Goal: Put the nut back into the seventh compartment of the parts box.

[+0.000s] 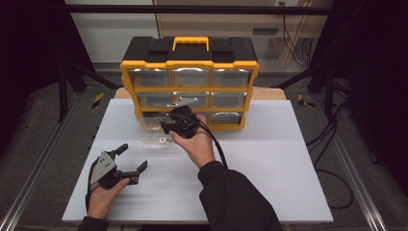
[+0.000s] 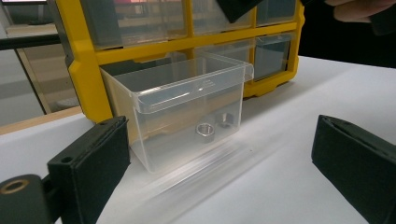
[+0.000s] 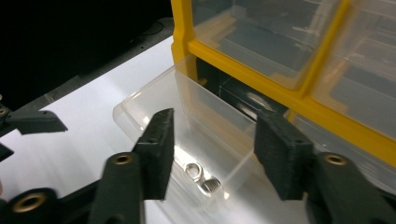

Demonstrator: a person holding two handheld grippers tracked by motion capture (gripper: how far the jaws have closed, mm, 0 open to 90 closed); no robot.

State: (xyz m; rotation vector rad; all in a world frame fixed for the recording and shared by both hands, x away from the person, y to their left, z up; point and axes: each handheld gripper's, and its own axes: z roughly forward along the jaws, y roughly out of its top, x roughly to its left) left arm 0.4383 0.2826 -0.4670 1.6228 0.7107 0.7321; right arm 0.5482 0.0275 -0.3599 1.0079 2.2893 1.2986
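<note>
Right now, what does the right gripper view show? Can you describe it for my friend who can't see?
Two black jaws of the right gripper stand open above a clear plastic drawer pulled out of a yellow organizer. Two small metal nuts lie on the drawer's floor, and the drawer rests on a white table.

A white tabletop (image 1: 269, 183) carries the work area; a strip of bare wood (image 1: 272, 94) shows at its far edge. The tabletop rests between two metal rails (image 1: 29, 187) running along the floor on either side. Yellow-and-black striped markers (image 1: 97, 99) lie on the grey floor (image 1: 48, 130) near the far corners. Black cables (image 1: 332, 144) loop across the floor at the right. Dark frame struts (image 1: 62, 82) stand at both sides. Behind, a pale wall panel (image 1: 110, 33) adjoins a wooden panel (image 1: 216, 24), with further cables (image 1: 293, 43) hanging at the right.
</note>
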